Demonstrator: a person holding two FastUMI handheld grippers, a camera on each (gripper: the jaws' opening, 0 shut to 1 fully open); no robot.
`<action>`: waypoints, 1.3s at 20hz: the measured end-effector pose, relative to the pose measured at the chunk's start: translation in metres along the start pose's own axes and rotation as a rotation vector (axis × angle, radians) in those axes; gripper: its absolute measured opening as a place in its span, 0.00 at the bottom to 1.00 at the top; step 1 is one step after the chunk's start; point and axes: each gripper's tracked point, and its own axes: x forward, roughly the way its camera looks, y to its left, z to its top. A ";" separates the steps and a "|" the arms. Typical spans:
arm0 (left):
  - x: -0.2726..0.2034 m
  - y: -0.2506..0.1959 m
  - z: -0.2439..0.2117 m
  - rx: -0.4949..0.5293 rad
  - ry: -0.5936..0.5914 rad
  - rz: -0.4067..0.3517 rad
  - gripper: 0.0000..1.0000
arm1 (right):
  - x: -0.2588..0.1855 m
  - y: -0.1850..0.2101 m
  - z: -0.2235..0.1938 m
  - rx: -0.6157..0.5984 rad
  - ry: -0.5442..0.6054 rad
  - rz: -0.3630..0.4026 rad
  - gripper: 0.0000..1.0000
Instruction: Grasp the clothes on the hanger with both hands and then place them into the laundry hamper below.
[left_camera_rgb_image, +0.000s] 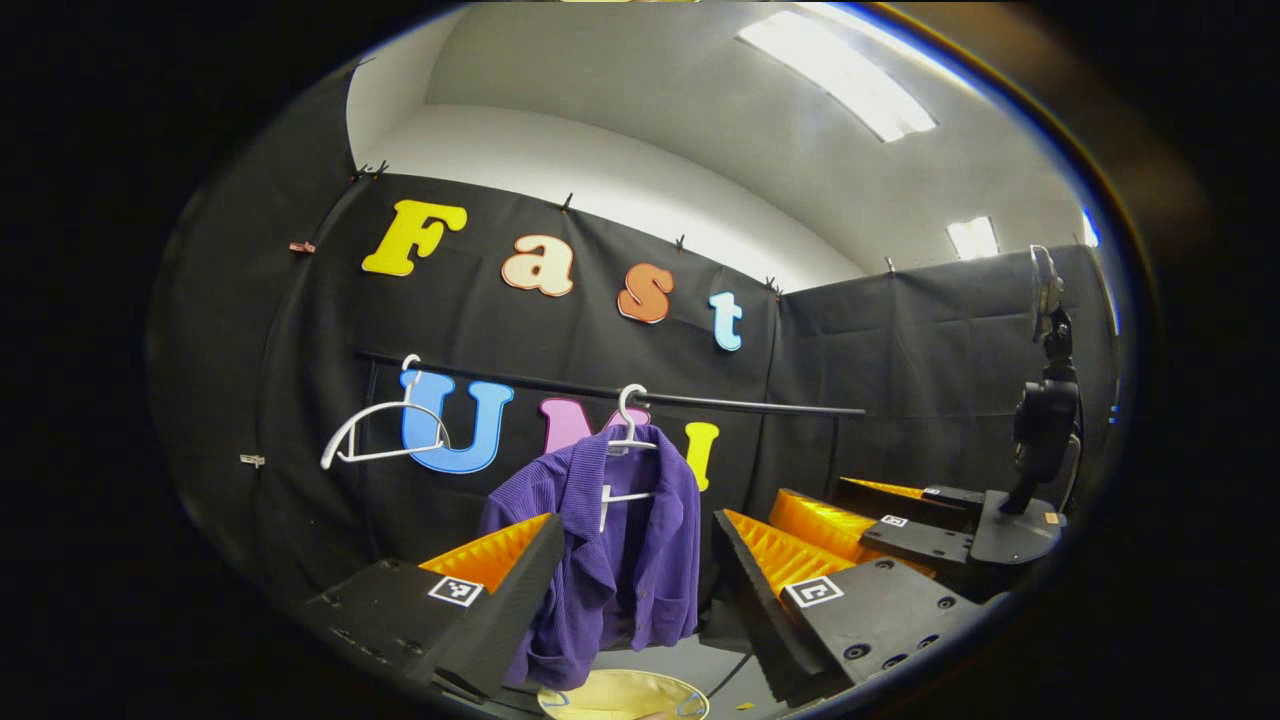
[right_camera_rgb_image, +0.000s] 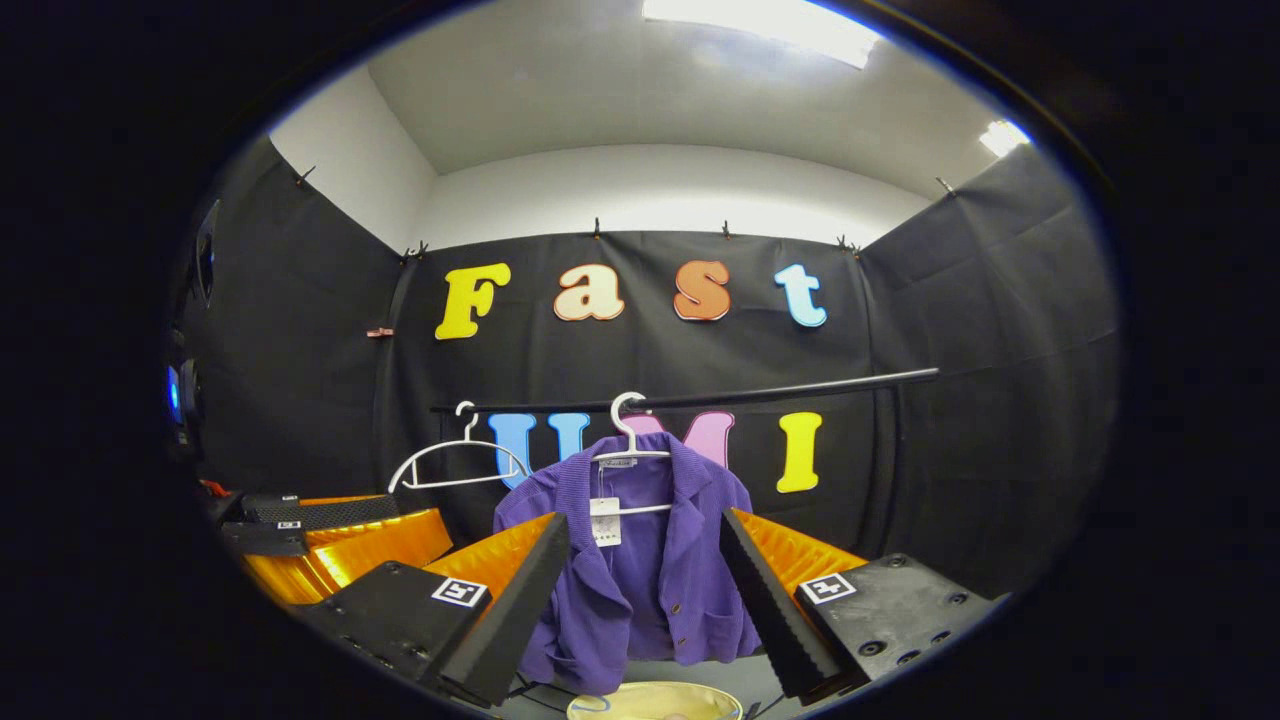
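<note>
Here we see both grippers, left (left_camera_rgb_image: 632, 575) and right (right_camera_rgb_image: 645, 580), spread wide and holding nothing. The purple jacket (right_camera_rgb_image: 640, 560) hangs on a white hanger (right_camera_rgb_image: 628, 440). Its white tag (right_camera_rgb_image: 605, 521) is too small to read.

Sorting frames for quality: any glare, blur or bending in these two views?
Left gripper view: ceiling lights blow out white, the rail bows from fisheye, the purple jacket is sharp. Right gripper view: a ceiling light glares at top, the rail curves, the jacket is evenly lit.

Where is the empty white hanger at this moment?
In both views, the empty hanger hangs on the black rail, left of the purple jacket.
</note>
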 end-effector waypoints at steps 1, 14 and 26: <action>0.018 -0.002 -0.006 -0.004 0.000 0.014 0.94 | 0.018 -0.007 -0.005 0.008 0.008 0.015 0.97; 0.139 0.016 -0.088 -0.059 0.107 0.288 0.92 | 0.186 -0.069 -0.111 0.162 0.173 0.177 0.97; 0.183 0.034 -0.132 -0.091 0.170 0.404 0.89 | 0.267 -0.064 -0.164 0.156 0.195 0.235 0.82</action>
